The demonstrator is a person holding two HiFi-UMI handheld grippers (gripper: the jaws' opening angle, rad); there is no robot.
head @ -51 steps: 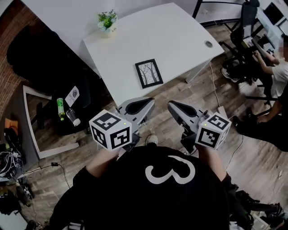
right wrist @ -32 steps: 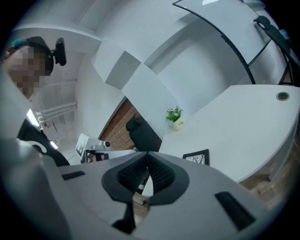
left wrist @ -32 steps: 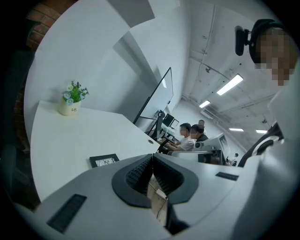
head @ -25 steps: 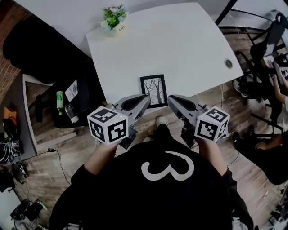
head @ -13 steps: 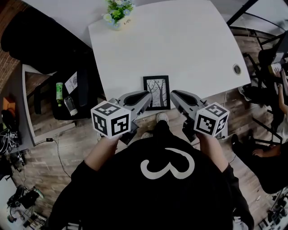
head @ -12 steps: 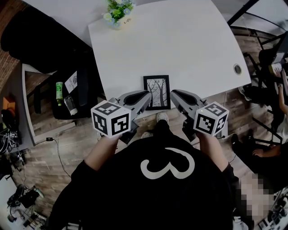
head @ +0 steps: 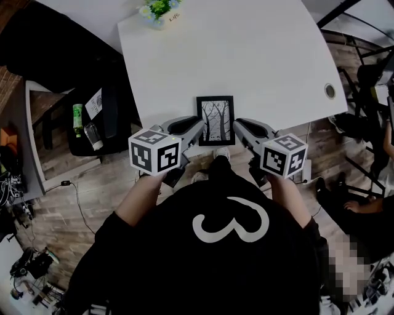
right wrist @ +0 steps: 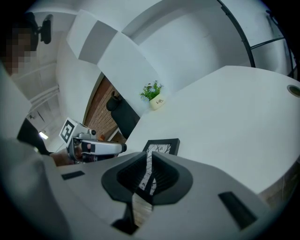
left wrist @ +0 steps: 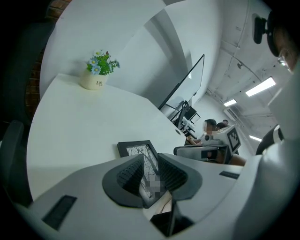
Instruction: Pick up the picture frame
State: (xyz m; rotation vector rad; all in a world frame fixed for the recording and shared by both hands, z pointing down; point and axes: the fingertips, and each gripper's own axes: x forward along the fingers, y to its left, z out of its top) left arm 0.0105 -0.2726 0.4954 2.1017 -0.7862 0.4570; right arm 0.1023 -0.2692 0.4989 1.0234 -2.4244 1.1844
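The picture frame (head: 215, 120) lies flat on the white desk (head: 258, 55), close to the edge nearest the person, with its drawing of bare trees facing up. From the head view, the two claws come in low over that edge, one on each side of the frame's near end.

The left claw (head: 194, 129) is just beside the frame's left lower corner. Its jaws have just been opening and now stand apart with nothing between them. In the left gripper view the frame shows through the gap, lying a little way ahead on the desk.

The right claw (head: 237, 127) is just beside the frame's right lower corner. Its jaws are parted by a narrower slit and pinch nothing. Through that slit the frame and a strip of wooden floor (head: 92, 197) can be seen. I cannot tell whether either claw tip touches the frame.

A small flowerpot (head: 157, 8) stands at the far corner of the desk, well apart from the frame.
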